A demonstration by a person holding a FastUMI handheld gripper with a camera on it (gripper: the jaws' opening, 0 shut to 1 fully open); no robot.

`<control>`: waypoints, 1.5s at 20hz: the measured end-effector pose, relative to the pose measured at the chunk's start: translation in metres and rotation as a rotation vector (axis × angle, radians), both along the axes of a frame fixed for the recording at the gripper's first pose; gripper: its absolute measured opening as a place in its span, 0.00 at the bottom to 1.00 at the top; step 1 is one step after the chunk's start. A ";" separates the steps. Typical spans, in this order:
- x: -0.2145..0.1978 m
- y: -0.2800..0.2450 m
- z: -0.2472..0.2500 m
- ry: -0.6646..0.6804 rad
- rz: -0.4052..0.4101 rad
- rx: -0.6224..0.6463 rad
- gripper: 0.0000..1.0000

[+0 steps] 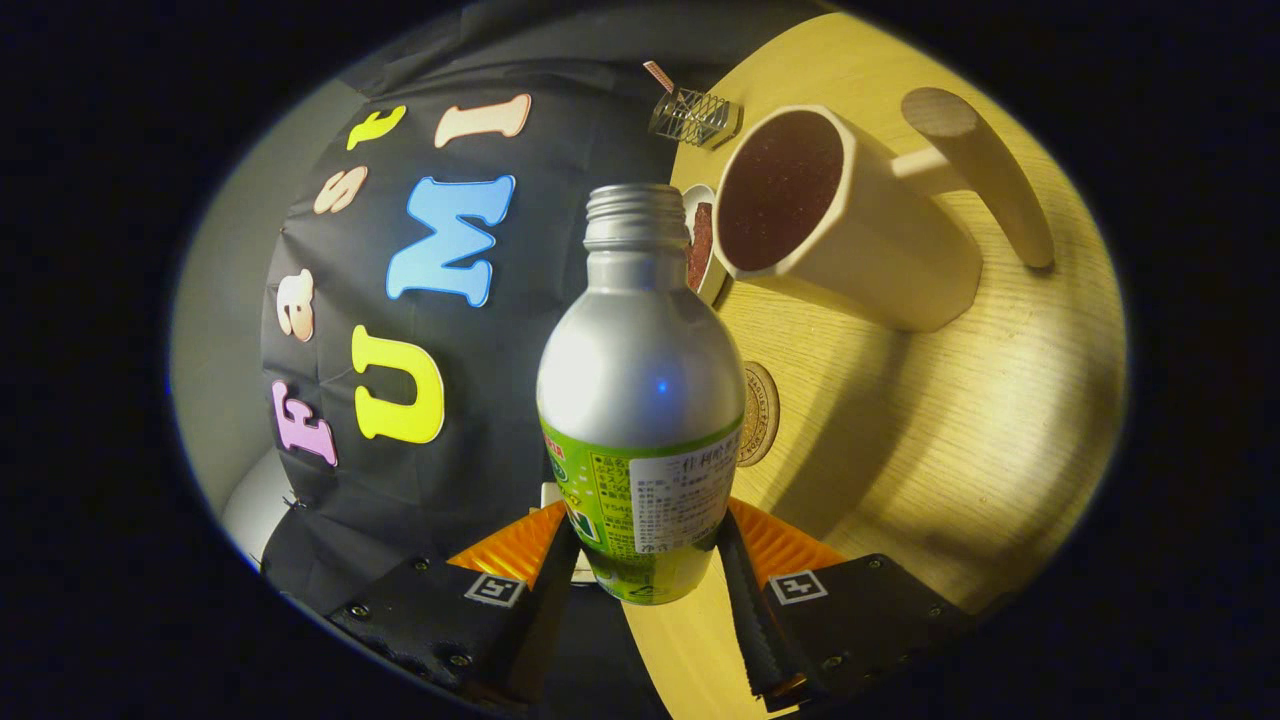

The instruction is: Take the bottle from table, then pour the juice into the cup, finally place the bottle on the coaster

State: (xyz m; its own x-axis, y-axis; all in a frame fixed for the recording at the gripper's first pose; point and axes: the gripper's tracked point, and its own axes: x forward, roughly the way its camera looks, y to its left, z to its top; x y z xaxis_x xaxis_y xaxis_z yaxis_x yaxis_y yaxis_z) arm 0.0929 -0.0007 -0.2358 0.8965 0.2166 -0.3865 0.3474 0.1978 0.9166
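Gripper view: the gripper [645, 560] is closed on the lower body of the bottle [640, 400], both fingers pressing its label — cap off, bottle tilted, its open mouth short of the cup [850, 230] at about two o'clock. The pour is judged not yet begun; the next move calls for carrying the mouth over the cup rim, then tipping further — the coaster [760, 412] lies just behind the bottle at three o'clock.

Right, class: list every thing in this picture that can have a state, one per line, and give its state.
bottle: cap off, held between the gripper's fingers, mouth pointing toward the cup.
gripper: shut on the bottle's lower body.
cup: upright on the table, dark contents inside; level hard to judge.
coaster: flat on the table, bare, partly hidden behind the bottle.
table: lit, wooden.
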 end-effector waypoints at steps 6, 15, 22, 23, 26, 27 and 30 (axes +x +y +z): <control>0.009 -0.005 0.007 0.004 -0.045 0.122 0.74; 0.015 -0.003 0.021 -0.002 -0.094 0.254 0.73; 0.015 -0.005 0.024 0.010 -0.121 0.298 0.73; 0.015 -0.005 0.025 0.010 -0.123 0.301 0.73; 0.016 -0.004 0.025 0.017 -0.128 0.319 0.73; 0.017 -0.004 0.025 0.017 -0.131 0.326 0.73; 0.017 -0.001 0.026 0.023 -0.132 0.345 0.73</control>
State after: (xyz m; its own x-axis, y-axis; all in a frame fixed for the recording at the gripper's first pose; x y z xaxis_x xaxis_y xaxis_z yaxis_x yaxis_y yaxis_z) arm 0.1104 -0.0017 -0.2099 0.9175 0.2203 -0.3311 0.3702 -0.1692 0.9134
